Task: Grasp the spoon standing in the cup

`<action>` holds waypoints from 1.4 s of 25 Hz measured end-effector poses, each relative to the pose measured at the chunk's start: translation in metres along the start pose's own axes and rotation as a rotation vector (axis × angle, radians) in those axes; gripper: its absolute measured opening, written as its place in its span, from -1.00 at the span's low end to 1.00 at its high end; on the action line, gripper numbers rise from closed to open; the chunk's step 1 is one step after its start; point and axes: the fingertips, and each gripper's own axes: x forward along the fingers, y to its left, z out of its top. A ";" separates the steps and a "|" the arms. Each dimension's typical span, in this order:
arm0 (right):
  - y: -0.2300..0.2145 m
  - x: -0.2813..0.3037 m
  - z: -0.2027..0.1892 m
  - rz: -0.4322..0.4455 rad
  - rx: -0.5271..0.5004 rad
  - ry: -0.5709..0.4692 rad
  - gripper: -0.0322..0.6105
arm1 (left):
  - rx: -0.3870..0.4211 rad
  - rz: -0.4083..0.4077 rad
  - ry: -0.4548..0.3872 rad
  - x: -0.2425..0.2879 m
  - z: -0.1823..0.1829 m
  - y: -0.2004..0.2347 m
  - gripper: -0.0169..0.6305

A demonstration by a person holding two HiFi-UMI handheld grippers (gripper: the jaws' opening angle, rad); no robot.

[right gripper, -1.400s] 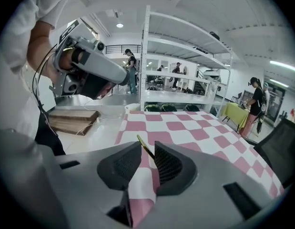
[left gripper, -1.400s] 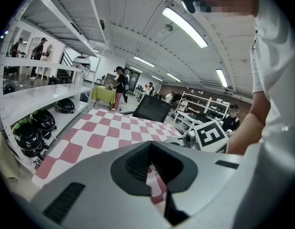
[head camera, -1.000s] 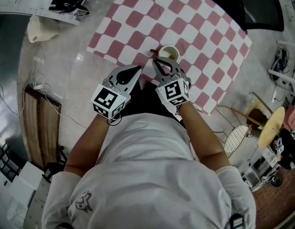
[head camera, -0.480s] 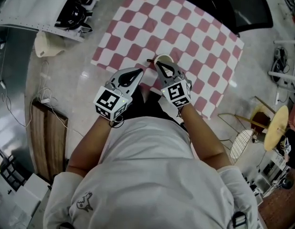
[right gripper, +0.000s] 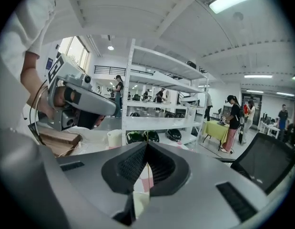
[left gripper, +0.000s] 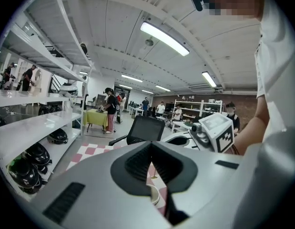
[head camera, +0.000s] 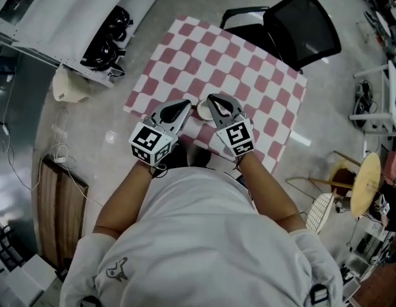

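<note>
Spoon [right gripper: 147,174] first: in your right gripper view its thin gold handle shows as a vertical line from where the pads meet down toward the cream cup [right gripper: 140,201] below. Your right hand-held gripper [head camera: 213,100] therefore looks closed on the handle near its top, though the contact itself is too small to confirm. In the head view the cup [head camera: 203,110] sits on the red-and-white checked cloth [head camera: 249,75], between the tips of your two tools, with the black office chair [head camera: 293,27] well beyond it. Your left hand-held gripper [head camera: 185,105] has its jaws together with nothing between them; the gap beneath its tips shows only the cup and a bit of cloth. I judge the grasp made, or very nearly so. To finish it well, squeeze firmly enough that the slim handle cannot pivot between the pads. Set the jaws level and square to it, and check that the handle sits mid-pad, not at the edge. If you lift, go straight up along the handle so the spoon clears the rim without tipping the light cup, and bring the left tool beside the cup wall to steady it
</note>
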 end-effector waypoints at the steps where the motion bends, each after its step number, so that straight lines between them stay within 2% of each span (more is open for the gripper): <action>1: -0.002 -0.006 0.008 -0.003 -0.004 -0.012 -0.80 | 0.006 0.002 -0.015 0.000 0.007 -0.001 -0.91; 9: -0.017 -0.038 0.051 -0.027 0.007 -0.088 -0.80 | 0.036 0.010 -0.076 0.004 0.039 -0.012 -0.91; 13: -0.020 -0.042 0.055 -0.029 0.021 -0.109 -0.80 | 0.049 0.017 -0.076 0.004 0.043 -0.015 -0.91; 22: -0.015 -0.047 0.049 -0.024 0.134 -0.144 -0.80 | 0.051 0.012 -0.029 0.004 0.031 -0.024 -0.91; 29: 0.001 -0.065 0.063 -0.073 0.144 -0.166 -0.80 | 0.066 -0.031 -0.064 -0.014 0.045 -0.029 -0.91; 35: 0.035 -0.076 0.086 -0.120 0.135 -0.182 -0.80 | 0.081 -0.069 -0.085 -0.059 0.049 -0.033 -0.91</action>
